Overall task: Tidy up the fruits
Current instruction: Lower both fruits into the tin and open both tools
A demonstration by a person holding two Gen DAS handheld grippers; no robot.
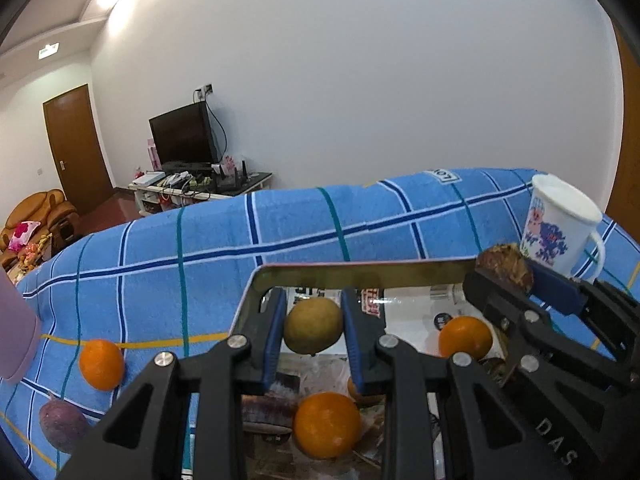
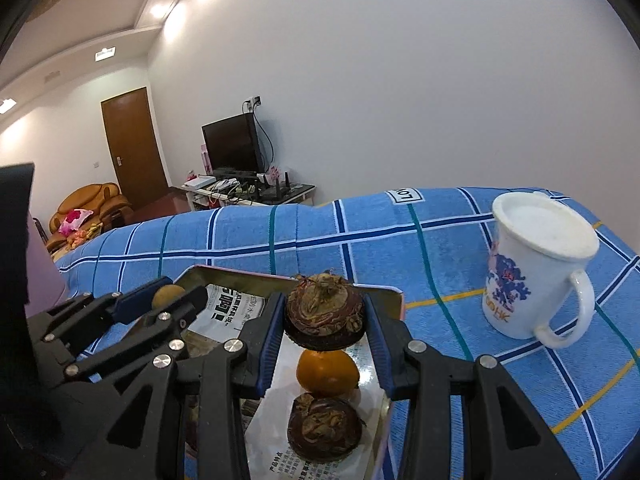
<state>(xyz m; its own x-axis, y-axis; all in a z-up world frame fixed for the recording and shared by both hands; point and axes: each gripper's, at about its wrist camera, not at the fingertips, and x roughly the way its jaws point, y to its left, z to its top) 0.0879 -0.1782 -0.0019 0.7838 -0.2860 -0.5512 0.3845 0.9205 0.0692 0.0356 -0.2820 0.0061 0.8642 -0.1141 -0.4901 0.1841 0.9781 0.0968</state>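
My left gripper [image 1: 314, 330] is shut on a yellow-green round fruit [image 1: 313, 325] and holds it above the metal tray [image 1: 360, 274]. My right gripper [image 2: 325, 316] is shut on a dark brown wrinkled fruit [image 2: 324, 312] above the tray's [image 2: 394, 300] right part; it also shows in the left wrist view [image 1: 506, 266]. In the tray lie oranges [image 1: 327, 424] [image 1: 465, 338] and another brown fruit [image 2: 324, 426] below an orange [image 2: 327, 372]. On the blue cloth left of the tray lie an orange [image 1: 101, 364] and a purple fruit [image 1: 64, 426].
A white mug [image 2: 536, 268] with a lid stands on the blue checked cloth [image 2: 360, 236] right of the tray. A pink object [image 1: 16, 340] is at the left edge. The tray is lined with printed paper [image 2: 232, 308].
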